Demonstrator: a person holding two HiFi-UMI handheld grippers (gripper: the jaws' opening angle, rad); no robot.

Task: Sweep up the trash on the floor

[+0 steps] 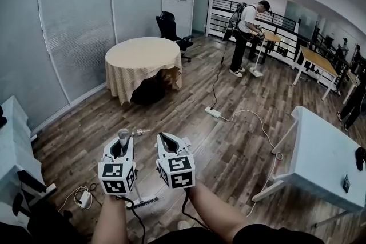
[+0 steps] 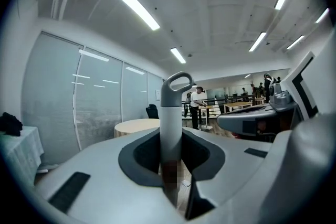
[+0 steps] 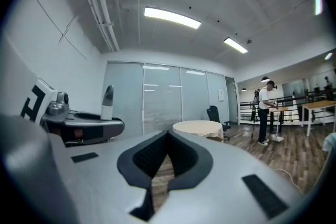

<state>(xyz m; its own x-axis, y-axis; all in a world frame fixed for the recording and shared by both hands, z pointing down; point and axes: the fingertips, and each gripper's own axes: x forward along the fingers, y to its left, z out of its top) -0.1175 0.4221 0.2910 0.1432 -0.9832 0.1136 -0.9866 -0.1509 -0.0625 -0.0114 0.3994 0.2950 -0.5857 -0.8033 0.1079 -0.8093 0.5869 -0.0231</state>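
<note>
Upright in left gripper's (image 2: 171,159) tight jaws, pale loop-topped broom handle (image 2: 170,110); right gripper's (image 3: 168,136) jaws together.

We are holding the left gripper (image 1: 122,140) and right gripper (image 1: 167,143) side by side. Left jaws are clamping a grey handle (image 2: 170,123); right jaws are resting together.

The wood floor (image 1: 229,146) carries a round table (image 1: 143,57) under a cloth, with a dark bundle (image 1: 150,88) beneath it and an office chair (image 1: 171,28) behind. A power strip (image 1: 213,112) lies mid-floor, near the white table (image 1: 326,151) at right, which bears a small dark object (image 1: 346,183). A plug (image 1: 84,198) and a broom head (image 1: 144,201) lie at the near edge. Far off stand wooden tables (image 1: 317,60) and a person (image 1: 246,37).
</note>
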